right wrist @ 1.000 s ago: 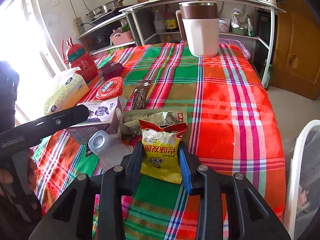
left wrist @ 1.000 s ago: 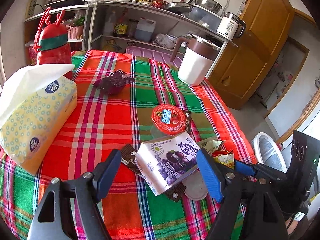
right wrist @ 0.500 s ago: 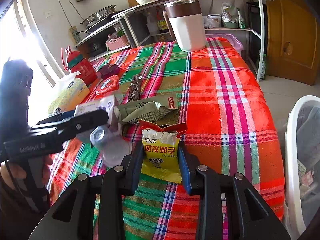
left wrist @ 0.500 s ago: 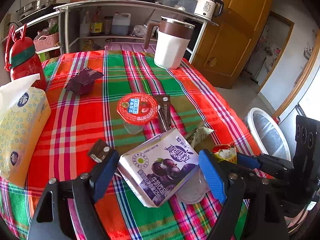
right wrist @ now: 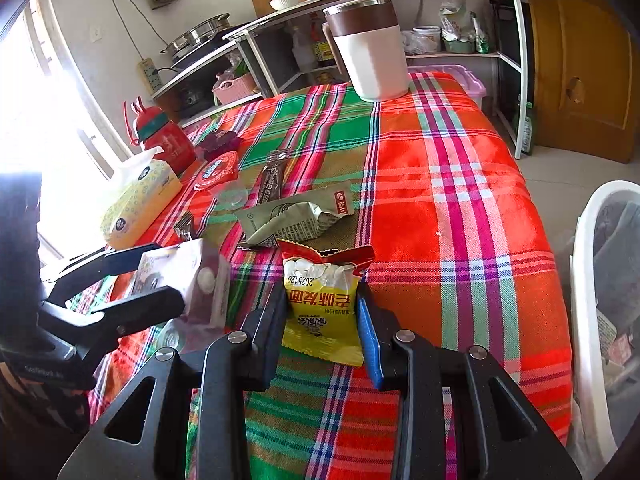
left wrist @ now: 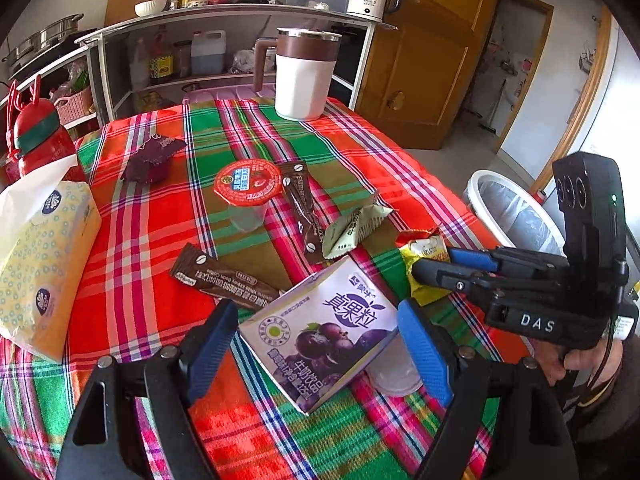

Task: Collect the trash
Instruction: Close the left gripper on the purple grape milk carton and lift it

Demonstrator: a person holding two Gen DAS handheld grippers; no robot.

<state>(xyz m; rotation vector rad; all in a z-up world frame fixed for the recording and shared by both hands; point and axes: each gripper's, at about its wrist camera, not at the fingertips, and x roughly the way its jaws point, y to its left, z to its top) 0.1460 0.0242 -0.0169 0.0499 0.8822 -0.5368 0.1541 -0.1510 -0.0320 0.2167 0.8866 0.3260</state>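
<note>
A purple-and-white milk carton (left wrist: 320, 332) sits tilted between the blue pads of my left gripper (left wrist: 316, 346), which is shut on it just above the plaid tablecloth (left wrist: 160, 240). From the right wrist view the carton (right wrist: 200, 276) is seen raised between the black fingers. My right gripper (right wrist: 322, 308) is shut on a yellow snack packet (right wrist: 320, 280), held near the table's right edge (left wrist: 424, 248). On the cloth lie a red-lidded clear cup (left wrist: 248, 182), two brown sachets (left wrist: 300, 204), a green wrapper (left wrist: 352, 228) and a purple wrapper (left wrist: 150, 156).
A white waste bin (left wrist: 516, 216) stands on the floor off the table's right edge. A tissue box (left wrist: 44, 264) and a red bottle (left wrist: 38, 140) occupy the left side, a white jug (left wrist: 306, 76) the far end. A clear plastic cup (left wrist: 392, 372) lies under the carton.
The left gripper rolled and shifted with the carton, uncovering the brown sachet beneath it. The right gripper kept its hold on the yellow packet and barely moved.
</note>
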